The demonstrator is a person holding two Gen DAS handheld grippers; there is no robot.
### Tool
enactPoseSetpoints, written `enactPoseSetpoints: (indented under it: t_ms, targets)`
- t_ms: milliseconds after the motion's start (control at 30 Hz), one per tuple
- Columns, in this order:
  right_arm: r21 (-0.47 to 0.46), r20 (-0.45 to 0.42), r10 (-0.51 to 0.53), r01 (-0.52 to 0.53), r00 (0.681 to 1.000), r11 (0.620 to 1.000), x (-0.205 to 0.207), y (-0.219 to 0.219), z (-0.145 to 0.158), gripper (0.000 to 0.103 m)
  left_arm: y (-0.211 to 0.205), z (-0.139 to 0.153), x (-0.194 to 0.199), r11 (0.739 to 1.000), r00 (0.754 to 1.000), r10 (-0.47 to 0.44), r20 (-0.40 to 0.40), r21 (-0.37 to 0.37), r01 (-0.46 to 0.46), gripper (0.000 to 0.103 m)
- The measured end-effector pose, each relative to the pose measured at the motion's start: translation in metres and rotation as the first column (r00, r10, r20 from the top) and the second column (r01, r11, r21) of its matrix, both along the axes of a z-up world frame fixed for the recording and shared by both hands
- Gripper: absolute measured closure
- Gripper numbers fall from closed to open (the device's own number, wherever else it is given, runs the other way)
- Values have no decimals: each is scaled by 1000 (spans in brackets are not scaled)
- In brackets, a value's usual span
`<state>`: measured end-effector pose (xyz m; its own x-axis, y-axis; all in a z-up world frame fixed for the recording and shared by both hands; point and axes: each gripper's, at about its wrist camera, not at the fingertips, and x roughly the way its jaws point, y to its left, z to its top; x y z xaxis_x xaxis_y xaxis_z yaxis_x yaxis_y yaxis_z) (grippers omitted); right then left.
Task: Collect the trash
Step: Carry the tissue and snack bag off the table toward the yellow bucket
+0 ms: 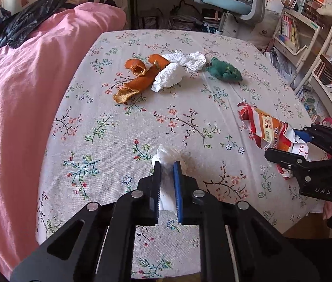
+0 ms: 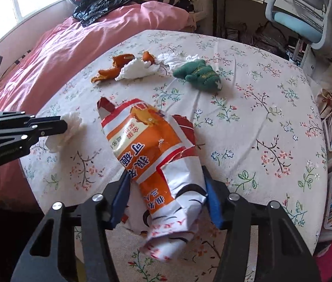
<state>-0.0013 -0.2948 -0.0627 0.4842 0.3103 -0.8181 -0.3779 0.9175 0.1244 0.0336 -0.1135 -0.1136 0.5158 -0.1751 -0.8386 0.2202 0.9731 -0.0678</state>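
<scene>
My left gripper [image 1: 167, 164] is shut on a crumpled white tissue [image 1: 167, 153] near the front of the floral tablecloth [image 1: 109, 145]. The right wrist view shows this left gripper [image 2: 63, 125] from the side, with the tissue [image 2: 72, 127] bulging past its tips. My right gripper [image 2: 166, 174] is shut on a torn orange, red and white snack wrapper [image 2: 147, 136], its blue pads pressing both sides of the crumpled lower end. In the left wrist view the right gripper [image 1: 283, 143] holds the wrapper [image 1: 264, 127] at the table's right.
Farther back on the table lie orange peels [image 1: 137, 77], two white tissue wads [image 1: 168, 76], and a green plush toy [image 1: 224, 71]. A pink bed [image 1: 13, 117] with a black plastic bag [image 1: 17, 27] borders the left. Bookshelves [image 1: 306, 47] and a blue chair [image 1: 231, 2] stand behind and right.
</scene>
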Motion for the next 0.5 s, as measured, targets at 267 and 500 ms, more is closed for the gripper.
enactPoseSetpoints:
  t_ms: [267,500]
  targets:
    - [140,13,-34,32,999,990,-8,-14,18,51,-5,27,-25,999,990,13,139,-37,-8,92]
    - [247,-1,-76,74,997,966,-6,-27,21,51,-4,40,-31,999,978,24,206,-48,-15,92]
